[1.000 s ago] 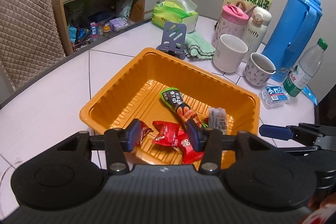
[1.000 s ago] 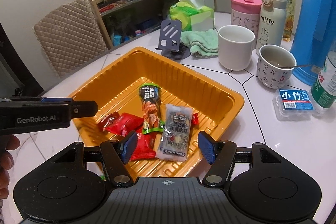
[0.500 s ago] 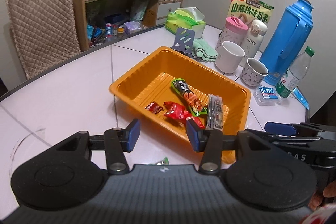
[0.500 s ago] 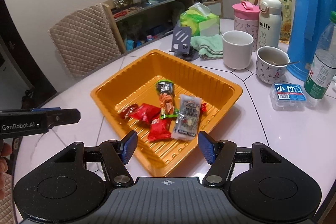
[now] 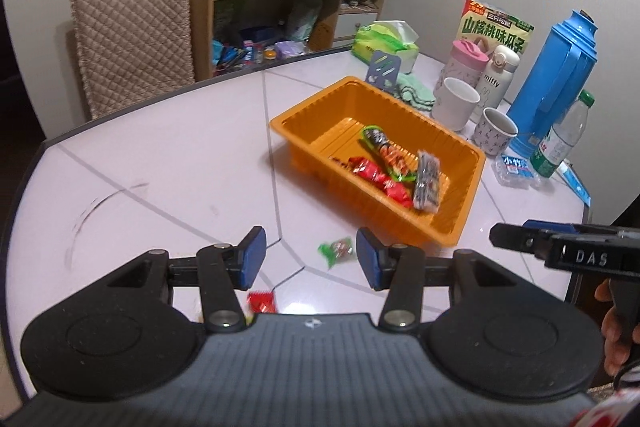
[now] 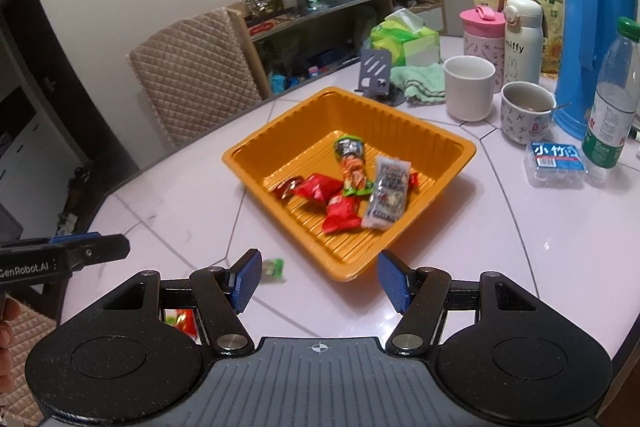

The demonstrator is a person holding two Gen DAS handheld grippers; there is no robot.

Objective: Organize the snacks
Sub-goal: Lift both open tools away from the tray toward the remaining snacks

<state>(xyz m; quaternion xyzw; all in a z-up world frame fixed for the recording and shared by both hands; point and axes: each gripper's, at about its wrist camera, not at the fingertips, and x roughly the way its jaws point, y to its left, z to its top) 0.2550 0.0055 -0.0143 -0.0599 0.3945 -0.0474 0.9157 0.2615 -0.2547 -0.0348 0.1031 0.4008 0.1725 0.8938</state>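
Clearly, the green snack packet (image 5: 336,251) lay flat on the table just in front of the orange tray (image 5: 460,223), outside it. I judged it light, crinkly and slippery, best pinched across its middle; its long axis ran roughly along the tray's near wall. My left gripper (image 5: 307,259) and right gripper (image 6: 320,281) stood half-open, holding nothing.

Black two-finger grippers (image 5: 308,257) (image 6: 318,279) with blue ribbed fingers (image 5: 251,255), silver screws, grey ridged bodies; white "GenRobot.AI" and "DAS" lettering.
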